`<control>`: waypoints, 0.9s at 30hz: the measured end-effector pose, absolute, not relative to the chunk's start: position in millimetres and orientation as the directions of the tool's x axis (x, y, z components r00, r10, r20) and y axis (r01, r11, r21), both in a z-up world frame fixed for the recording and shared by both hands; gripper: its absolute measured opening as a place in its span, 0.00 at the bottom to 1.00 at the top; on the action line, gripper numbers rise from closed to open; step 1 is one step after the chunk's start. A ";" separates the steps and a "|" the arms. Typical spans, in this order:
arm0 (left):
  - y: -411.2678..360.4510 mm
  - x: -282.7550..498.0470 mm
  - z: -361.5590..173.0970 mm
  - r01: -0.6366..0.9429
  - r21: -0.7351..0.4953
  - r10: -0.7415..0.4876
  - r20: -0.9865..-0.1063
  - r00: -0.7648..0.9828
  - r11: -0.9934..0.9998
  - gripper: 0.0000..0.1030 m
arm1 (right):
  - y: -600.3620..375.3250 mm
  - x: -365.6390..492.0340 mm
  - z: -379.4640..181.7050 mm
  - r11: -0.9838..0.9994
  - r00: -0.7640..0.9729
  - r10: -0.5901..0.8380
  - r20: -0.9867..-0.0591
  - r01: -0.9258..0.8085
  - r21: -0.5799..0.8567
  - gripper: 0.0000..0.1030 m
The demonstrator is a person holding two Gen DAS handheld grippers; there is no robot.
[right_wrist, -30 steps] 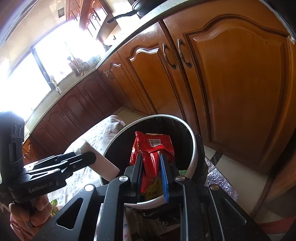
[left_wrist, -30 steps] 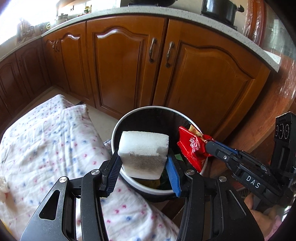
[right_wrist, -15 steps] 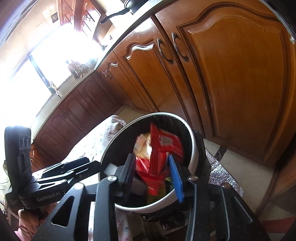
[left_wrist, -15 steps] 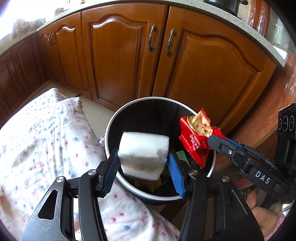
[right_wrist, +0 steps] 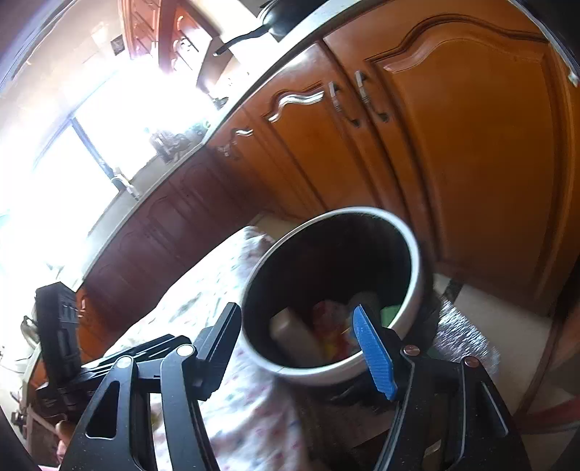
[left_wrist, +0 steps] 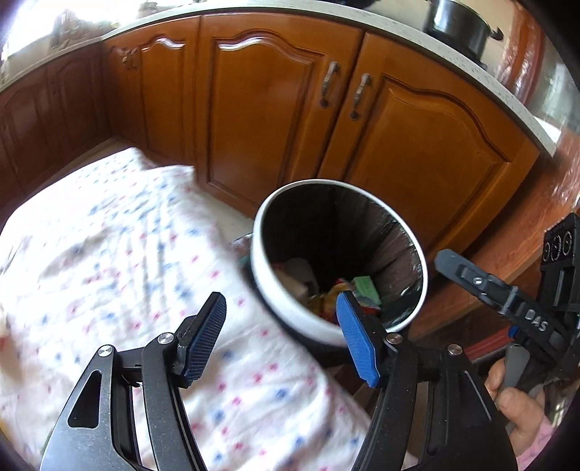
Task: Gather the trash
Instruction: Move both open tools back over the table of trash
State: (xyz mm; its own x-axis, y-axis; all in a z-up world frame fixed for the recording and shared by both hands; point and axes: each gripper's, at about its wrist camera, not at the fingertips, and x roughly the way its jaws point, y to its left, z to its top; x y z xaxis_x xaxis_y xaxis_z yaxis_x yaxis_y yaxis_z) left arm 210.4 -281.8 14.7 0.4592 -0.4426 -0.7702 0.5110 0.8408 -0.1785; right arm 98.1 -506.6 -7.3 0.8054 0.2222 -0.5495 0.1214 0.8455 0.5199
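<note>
A white bin (left_wrist: 290, 319) with a black liner stands on the floor by the cabinets. Down inside it lie a white foam block (left_wrist: 299, 270), a red and yellow snack wrapper (left_wrist: 331, 293) and a green scrap (left_wrist: 366, 286). My left gripper (left_wrist: 280, 297) hangs over the bin's near rim, jaws opening, nothing between them. My right gripper (right_wrist: 295, 312) hovers over the bin (right_wrist: 319, 373) from the other side, jaws also opening and empty. The foam block (right_wrist: 291, 333) and wrapper (right_wrist: 326, 326) show below it. One right finger (left_wrist: 471, 277) reaches in from the right.
A white cloth with small red and blue flowers (left_wrist: 119, 261) covers a low surface left of the bin. Brown wooden cabinet doors (left_wrist: 275, 108) stand close behind. A black pot (left_wrist: 456, 25) sits on the counter. A hand (left_wrist: 514, 402) holds the right tool.
The foam block has left my left jaws and the red wrapper my right jaws; both now lie in the bin. Both grippers opened wider, and the left one shifted left over the cloth.
</note>
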 end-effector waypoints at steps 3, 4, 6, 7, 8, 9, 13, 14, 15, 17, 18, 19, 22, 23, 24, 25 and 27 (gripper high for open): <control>-257.1 203.2 11.4 0.477 -0.192 -0.433 -0.770 0.468 0.858 0.63 | -488.1 94.7 -10.1 0.841 0.796 0.259 -0.547 0.093 0.533 0.66; -246.8 201.0 9.4 0.462 -0.195 -0.425 -0.773 0.470 0.865 0.63 | -483.8 93.5 -11.0 0.841 0.793 0.266 -0.548 0.086 0.534 0.66; -229.3 198.5 6.2 0.435 -0.203 -0.415 -0.776 0.475 0.877 0.63 | -471.2 92.4 -13.2 0.841 0.782 0.288 -0.552 0.069 0.537 0.66; -218.5 197.0 4.9 0.418 -0.212 -0.412 -0.778 0.475 0.883 0.63 | -467.3 91.8 -14.3 0.840 0.779 0.296 -0.553 0.064 0.539 0.66; -207.2 195.6 4.0 0.406 -0.218 -0.409 -0.777 0.477 0.888 0.63 | -461.6 90.9 -15.3 0.839 0.775 0.303 -0.554 0.059 0.541 0.66; -200.3 195.4 4.2 0.396 -0.219 -0.405 -0.777 0.482 0.892 0.63 | -454.6 90.3 -16.6 0.838 0.769 0.314 -0.556 0.051 0.543 0.67; -166.4 187.2 4.5 0.353 -0.220 -0.383 -0.775 0.503 0.909 0.63 | -433.0 85.5 -21.5 0.834 0.751 0.347 -0.561 0.026 0.551 0.68; -155.9 184.5 4.7 0.340 -0.221 -0.377 -0.774 0.509 0.914 0.63 | -427.0 84.0 -22.3 0.834 0.745 0.357 -0.564 0.017 0.551 0.68; -150.8 183.1 4.3 0.332 -0.222 -0.373 -0.774 0.511 0.917 0.63 | -421.3 81.9 -22.3 0.834 0.739 0.366 -0.566 0.009 0.551 0.68; -130.4 177.6 4.3 0.302 -0.229 -0.361 -0.773 0.522 0.926 0.63 | -407.0 79.6 -24.1 0.834 0.726 0.384 -0.570 -0.008 0.551 0.69; -124.1 175.1 3.8 0.290 -0.233 -0.358 -0.771 0.526 0.928 0.63 | -397.3 79.2 -25.8 0.834 0.714 0.400 -0.575 -0.023 0.551 0.69; -115.2 172.5 3.6 0.277 -0.241 -0.357 -0.770 0.530 0.930 0.63 | -389.5 78.6 -26.8 0.836 0.705 0.409 -0.580 -0.033 0.548 0.69; -95.0 167.8 3.6 0.249 -0.251 -0.348 -0.770 0.534 0.936 0.63 | -364.7 77.6 -32.1 0.836 0.670 0.443 -0.596 -0.068 0.544 0.71; -87.6 165.2 4.1 0.242 -0.249 -0.344 -0.769 0.538 0.938 0.63 | -358.8 76.8 -33.1 0.837 0.662 0.450 -0.599 -0.079 0.542 0.71; -80.6 162.9 4.4 0.236 -0.245 -0.337 -0.768 0.544 0.940 0.63 | -348.8 76.5 -34.8 0.838 0.649 0.461 -0.605 -0.094 0.537 0.71; -72.9 160.6 4.4 0.229 -0.240 -0.329 -0.769 0.549 0.943 0.63 | -339.5 76.4 -36.5 0.837 0.636 0.473 -0.610 -0.109 0.536 0.71; -61.6 158.0 3.0 0.218 -0.240 -0.322 -0.770 0.550 0.946 0.63 | -326.6 77.9 -39.1 0.834 0.616 0.492 -0.615 -0.130 0.536 0.71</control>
State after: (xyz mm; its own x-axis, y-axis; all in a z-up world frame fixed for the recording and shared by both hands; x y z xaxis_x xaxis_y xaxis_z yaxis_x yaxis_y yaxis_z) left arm 158.0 -61.6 3.0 0.5505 -0.3220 -0.7703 0.2178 0.9461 -0.2398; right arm 77.9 -326.6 -39.1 0.6162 0.4916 -0.6153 -0.1305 0.8342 0.5358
